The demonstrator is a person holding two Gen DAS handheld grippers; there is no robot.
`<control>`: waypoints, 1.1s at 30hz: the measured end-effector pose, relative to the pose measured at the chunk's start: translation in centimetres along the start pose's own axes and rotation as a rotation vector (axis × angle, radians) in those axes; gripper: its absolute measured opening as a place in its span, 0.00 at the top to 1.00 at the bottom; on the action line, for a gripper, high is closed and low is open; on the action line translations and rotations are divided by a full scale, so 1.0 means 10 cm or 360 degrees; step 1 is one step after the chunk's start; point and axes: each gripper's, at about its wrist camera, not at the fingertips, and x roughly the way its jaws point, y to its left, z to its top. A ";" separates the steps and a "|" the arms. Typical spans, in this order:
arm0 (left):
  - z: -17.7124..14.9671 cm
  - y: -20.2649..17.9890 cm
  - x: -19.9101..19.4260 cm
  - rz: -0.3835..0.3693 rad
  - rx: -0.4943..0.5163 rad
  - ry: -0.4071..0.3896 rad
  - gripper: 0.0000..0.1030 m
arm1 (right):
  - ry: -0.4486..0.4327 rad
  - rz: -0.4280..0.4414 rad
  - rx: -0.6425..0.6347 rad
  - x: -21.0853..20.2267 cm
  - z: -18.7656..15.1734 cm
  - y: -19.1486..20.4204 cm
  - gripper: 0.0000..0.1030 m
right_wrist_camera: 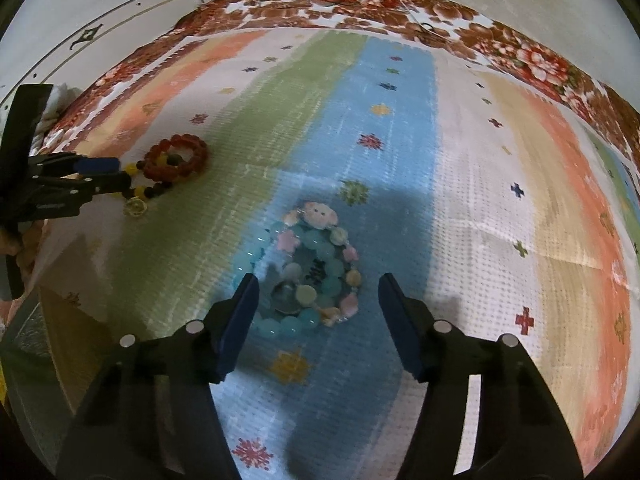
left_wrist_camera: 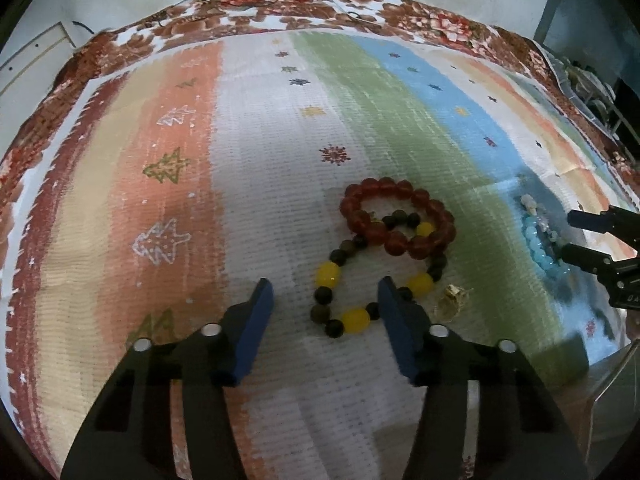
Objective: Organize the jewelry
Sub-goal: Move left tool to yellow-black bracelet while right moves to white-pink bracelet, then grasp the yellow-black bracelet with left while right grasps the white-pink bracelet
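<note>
A red bead bracelet (left_wrist_camera: 396, 216) lies on the striped mat, overlapping a bracelet of yellow and dark beads (left_wrist_camera: 352, 280). A small gold ring (left_wrist_camera: 452, 300) lies just right of them. My left gripper (left_wrist_camera: 326, 292) is open and empty, its fingers either side of the yellow and dark bracelet's near end. A pale blue bead bracelet (right_wrist_camera: 304, 276) and a pastel charm bracelet (right_wrist_camera: 320, 216) lie stacked on the blue stripe. My right gripper (right_wrist_camera: 314, 284) is open and empty, straddling them. The right gripper also shows in the left wrist view (left_wrist_camera: 568, 236), and the left gripper in the right wrist view (right_wrist_camera: 120, 174).
The striped mat (left_wrist_camera: 260, 160) lies over a floral brown cloth (left_wrist_camera: 280, 4). A clear box edge (left_wrist_camera: 612, 384) sits at the mat's near right corner in the left wrist view. A wall and cables are behind the table.
</note>
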 end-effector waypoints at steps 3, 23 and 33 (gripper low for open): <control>0.01 -0.02 0.00 -0.0023 0.0005 0.0006 0.60 | -0.0011 0.0032 -0.0026 0.00 0.04 0.04 0.42; -0.08 0.01 0.01 -0.0136 -0.0048 -0.0002 0.69 | 0.0102 0.0138 -0.0044 0.28 0.15 0.17 0.66; -0.07 -0.07 0.01 -0.0166 -0.0022 -0.0002 0.91 | 0.0102 0.0095 -0.0029 0.30 0.15 0.13 0.87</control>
